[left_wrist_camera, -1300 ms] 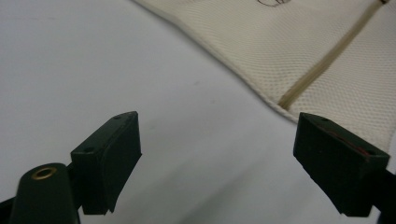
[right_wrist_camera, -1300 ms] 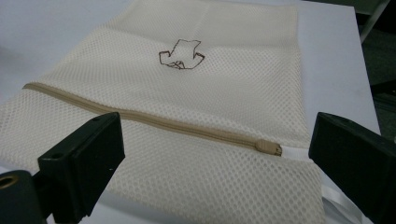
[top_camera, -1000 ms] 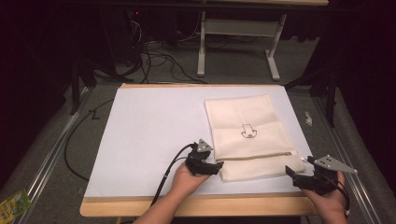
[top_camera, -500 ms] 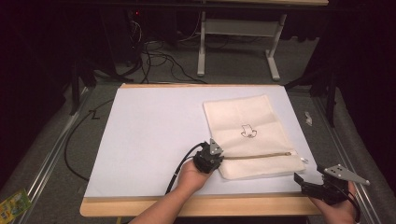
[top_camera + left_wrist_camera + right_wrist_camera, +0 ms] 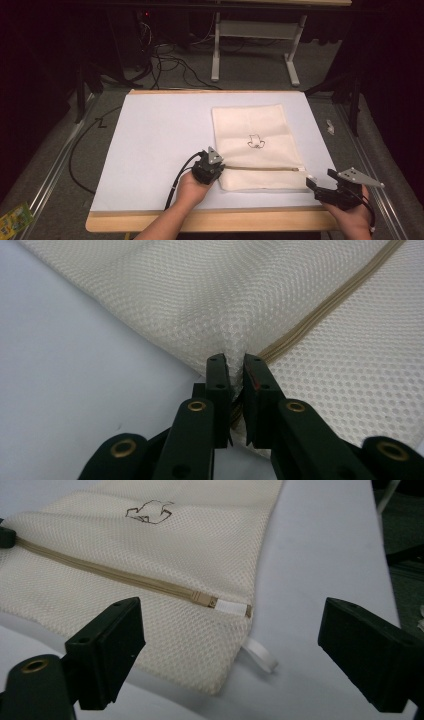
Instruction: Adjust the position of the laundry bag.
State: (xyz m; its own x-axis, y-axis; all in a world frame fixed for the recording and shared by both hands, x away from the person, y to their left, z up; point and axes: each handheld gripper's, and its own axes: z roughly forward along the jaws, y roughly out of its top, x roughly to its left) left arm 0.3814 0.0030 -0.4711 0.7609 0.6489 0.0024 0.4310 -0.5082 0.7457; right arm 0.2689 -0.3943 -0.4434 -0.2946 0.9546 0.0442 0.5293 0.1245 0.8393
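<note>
one cream mesh bag (image 5: 252,141), tan zipper (image 5: 115,575) closed, lying flat.

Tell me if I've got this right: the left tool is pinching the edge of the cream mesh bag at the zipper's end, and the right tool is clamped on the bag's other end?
Not quite. The left tool does pinch the mesh bag at the end of the zipper, but the right tool is not clamped on anything. The right gripper view shows its jaws wide open, short of the bag's corner.

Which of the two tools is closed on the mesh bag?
The left tool, pinching the cream mesh zipper bag at its zipper's left end; the right tool stands wide open, off the bag.
</note>
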